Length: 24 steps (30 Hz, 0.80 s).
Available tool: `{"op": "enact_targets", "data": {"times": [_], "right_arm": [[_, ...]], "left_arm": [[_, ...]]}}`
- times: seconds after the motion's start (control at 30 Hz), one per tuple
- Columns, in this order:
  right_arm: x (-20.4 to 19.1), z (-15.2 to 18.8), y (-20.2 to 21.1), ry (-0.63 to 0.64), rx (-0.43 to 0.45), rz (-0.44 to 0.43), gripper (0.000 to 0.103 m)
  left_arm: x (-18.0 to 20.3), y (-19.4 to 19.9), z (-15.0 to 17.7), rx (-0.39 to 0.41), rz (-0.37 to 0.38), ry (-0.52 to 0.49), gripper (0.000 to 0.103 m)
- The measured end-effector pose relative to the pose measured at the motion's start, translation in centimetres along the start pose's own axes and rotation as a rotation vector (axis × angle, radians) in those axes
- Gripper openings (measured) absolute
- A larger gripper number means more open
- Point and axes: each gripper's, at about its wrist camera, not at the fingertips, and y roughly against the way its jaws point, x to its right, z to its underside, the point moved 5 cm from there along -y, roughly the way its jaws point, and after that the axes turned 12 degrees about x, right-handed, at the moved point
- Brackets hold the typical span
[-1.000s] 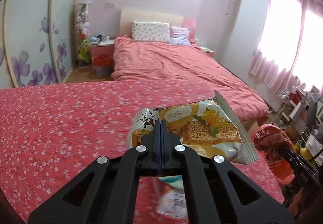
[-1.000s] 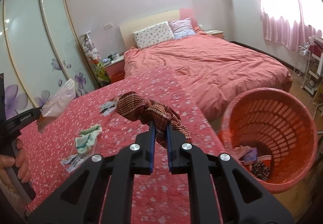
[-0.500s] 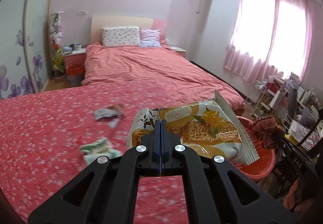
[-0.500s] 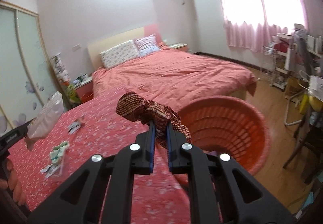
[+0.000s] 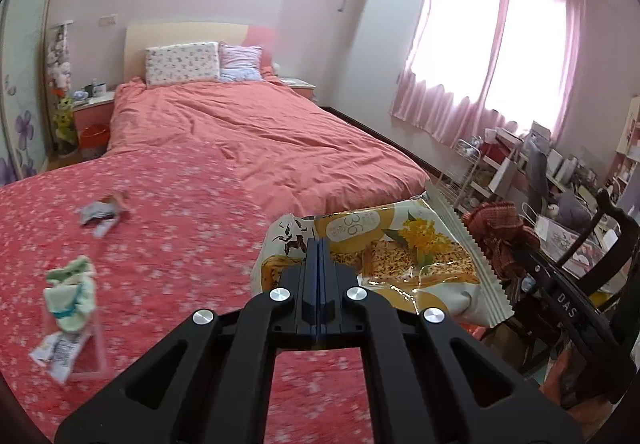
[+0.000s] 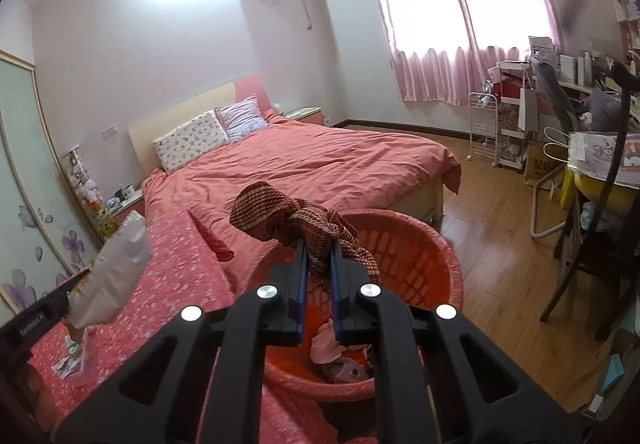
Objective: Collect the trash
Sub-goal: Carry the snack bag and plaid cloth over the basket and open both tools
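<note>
My right claw [image 6: 318, 264] is clamped on the knotted brown cloth [image 6: 296, 222], held above the orange basket [image 6: 420, 244] so it can drop in. My left claw [image 5: 319, 256] pinches the snack wrapper [image 5: 400, 256], awaiting the same basket.

Right gripper [image 6: 318, 264] with brown cloth [image 6: 296, 222] now over orange basket [image 6: 448, 264], left gripper's [image 5: 319, 256] view swung rightward.
</note>
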Motion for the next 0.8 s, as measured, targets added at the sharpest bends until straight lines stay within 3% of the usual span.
{"op": "enact_targets", "data": {"times": [0.33,0.67,0.8], "right_arm": [[2.6,0.4,-3.0,-0.042,-0.013,0.009,0.011],[5.0,1.3,-6.4,-0.101,-0.048,0.000,0.012],[5.4,1.8,-7.3,-0.114,-0.061,-0.008,0.024]], "left_arm": [[5.1,-4.0,1.8,-0.045,0.063,-0.034,0.000],[7.7,-7.9,3.9,-0.118,0.080,-0.069,0.000],[7.4,-9.0,4.8,-0.162,0.075,-0.058,0.001]]}}
